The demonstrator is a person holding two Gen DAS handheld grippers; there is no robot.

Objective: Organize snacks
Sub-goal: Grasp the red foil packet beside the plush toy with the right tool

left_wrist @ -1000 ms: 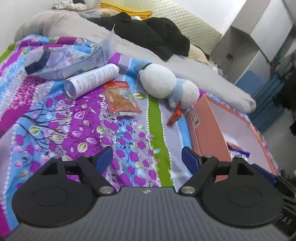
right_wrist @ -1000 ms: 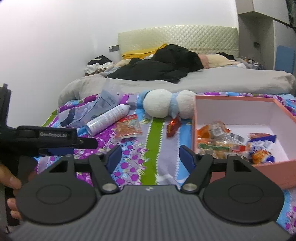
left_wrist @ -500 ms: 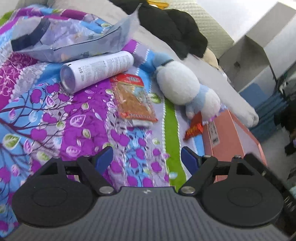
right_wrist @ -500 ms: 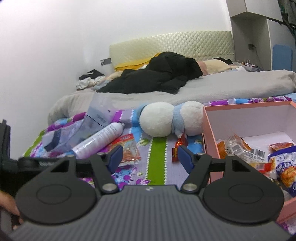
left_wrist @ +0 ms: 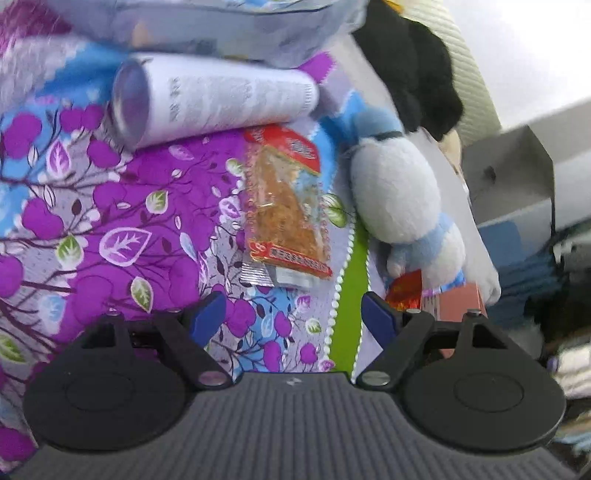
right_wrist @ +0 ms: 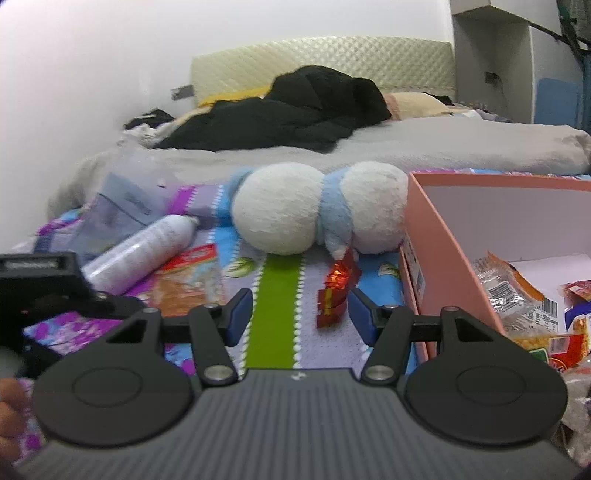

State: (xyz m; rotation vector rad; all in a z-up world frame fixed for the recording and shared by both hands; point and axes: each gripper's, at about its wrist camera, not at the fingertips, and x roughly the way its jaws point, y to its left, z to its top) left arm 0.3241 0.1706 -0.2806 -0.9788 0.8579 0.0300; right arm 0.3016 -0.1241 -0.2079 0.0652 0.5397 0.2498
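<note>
Both tongs are spread wide with nothing between the blue pads. The left tongs [left_wrist: 293, 314] hang low over the flowery purple bedspread [left_wrist: 110, 229], pointed at an orange snack packet [left_wrist: 284, 210] with a red header that lies flat just ahead of the fingertips, not touching them. Right behind that packet there's a white spray can [left_wrist: 218, 98] on its side, and a crinkly clear plastic bag [left_wrist: 221, 22] behind the can, pretty blurry. To the right of the packet lies a white and light-blue plush toy [left_wrist: 399, 195], and a small red snack wrapper [left_wrist: 404, 291] sits by the toy's lower end, next to the corner of the pink cardboard box [left_wrist: 458, 299].

From the right wrist view, the right tongs [right_wrist: 301, 312] sit over the green stripe of the bedspread [right_wrist: 275, 295], and the small red wrapper [right_wrist: 336, 291] is just inside the right finger, near it but not gripped as far as I can see. The pink box [right_wrist: 424, 236] is open on the right with a bunch of snack packets [right_wrist: 517, 291] already piled inside. The plush [right_wrist: 314, 214] lies across the bed behind the wrapper, touching the box's corner. The orange packet [right_wrist: 190, 277] and spray can [right_wrist: 144, 251] are off to the left, with the left tool's black body [right_wrist: 40, 284] poking in at the left edge. Black clothes [right_wrist: 295, 107] are heaped on the grey duvet [right_wrist: 443, 147] by the headboard
</note>
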